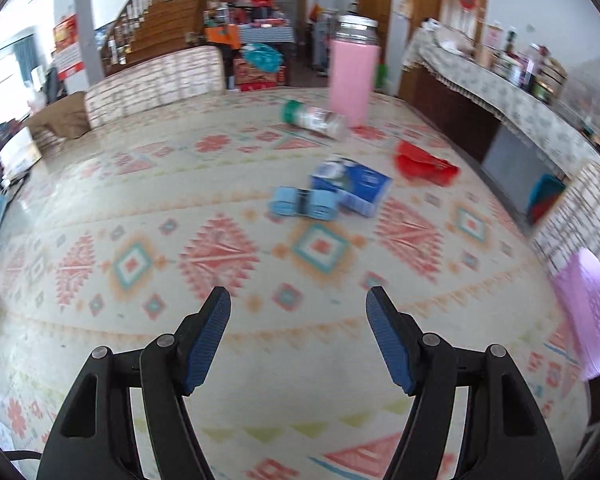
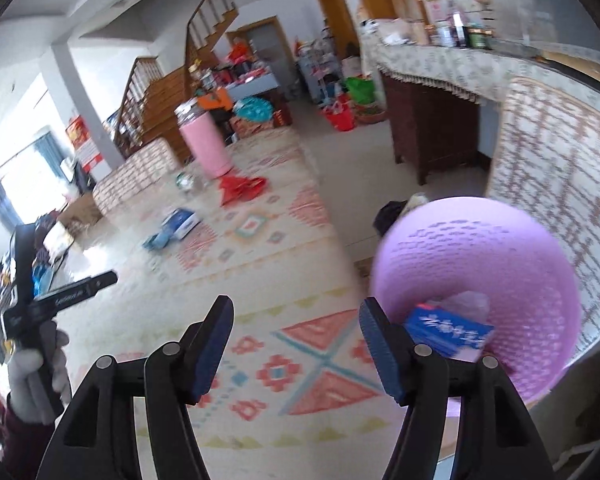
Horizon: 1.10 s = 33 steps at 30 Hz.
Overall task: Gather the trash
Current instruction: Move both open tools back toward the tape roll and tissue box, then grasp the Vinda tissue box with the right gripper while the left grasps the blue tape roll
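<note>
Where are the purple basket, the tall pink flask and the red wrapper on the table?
purple basket (image 2: 500,248): right wrist view, on its perforated inner wall.
pink flask (image 1: 352,80): left wrist view, on the middle of its pink body.
red wrapper (image 1: 424,164): left wrist view, on its crumpled middle.

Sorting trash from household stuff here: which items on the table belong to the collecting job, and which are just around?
Job:
purple basket
blue-white carton
light blue packet
red wrapper
lying bottle

Just around:
pink flask, upright
sideboard bottles
patterned tablecloth
</note>
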Motion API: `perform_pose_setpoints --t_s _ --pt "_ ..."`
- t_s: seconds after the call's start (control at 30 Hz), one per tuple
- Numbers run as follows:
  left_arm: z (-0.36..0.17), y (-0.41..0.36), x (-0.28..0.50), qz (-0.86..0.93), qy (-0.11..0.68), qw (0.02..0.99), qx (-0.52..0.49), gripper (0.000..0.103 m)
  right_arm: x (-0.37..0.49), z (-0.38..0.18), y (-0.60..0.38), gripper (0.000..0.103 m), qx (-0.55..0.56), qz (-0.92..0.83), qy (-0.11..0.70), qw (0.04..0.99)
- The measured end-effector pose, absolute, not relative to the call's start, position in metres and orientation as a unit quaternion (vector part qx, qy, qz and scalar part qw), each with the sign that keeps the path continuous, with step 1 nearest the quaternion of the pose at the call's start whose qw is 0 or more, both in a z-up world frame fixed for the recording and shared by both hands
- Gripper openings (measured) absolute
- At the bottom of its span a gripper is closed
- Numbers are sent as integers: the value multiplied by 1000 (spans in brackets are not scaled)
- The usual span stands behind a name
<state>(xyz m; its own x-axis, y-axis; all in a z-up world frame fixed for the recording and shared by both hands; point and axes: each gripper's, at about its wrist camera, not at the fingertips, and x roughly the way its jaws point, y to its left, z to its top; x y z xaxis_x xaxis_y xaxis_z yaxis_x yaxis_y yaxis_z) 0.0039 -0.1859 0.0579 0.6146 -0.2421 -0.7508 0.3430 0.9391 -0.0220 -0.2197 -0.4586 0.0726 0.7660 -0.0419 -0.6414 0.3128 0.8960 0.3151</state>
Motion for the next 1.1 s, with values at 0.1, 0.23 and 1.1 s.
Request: perform_pose_setpoints --t_s 0.1,0.23,1.1 --pt "55 -165 17 -150 411 899 31 70 -196 72 -439 70 198 -72 346 914" --pt "52 -143 29 -165 424 890 -18 86 -153 68 -410 71 179 -38 370 911" --pt "49 -66 51 -129 447 872 -155 86 139 15 -340 80 49 40 476 877"
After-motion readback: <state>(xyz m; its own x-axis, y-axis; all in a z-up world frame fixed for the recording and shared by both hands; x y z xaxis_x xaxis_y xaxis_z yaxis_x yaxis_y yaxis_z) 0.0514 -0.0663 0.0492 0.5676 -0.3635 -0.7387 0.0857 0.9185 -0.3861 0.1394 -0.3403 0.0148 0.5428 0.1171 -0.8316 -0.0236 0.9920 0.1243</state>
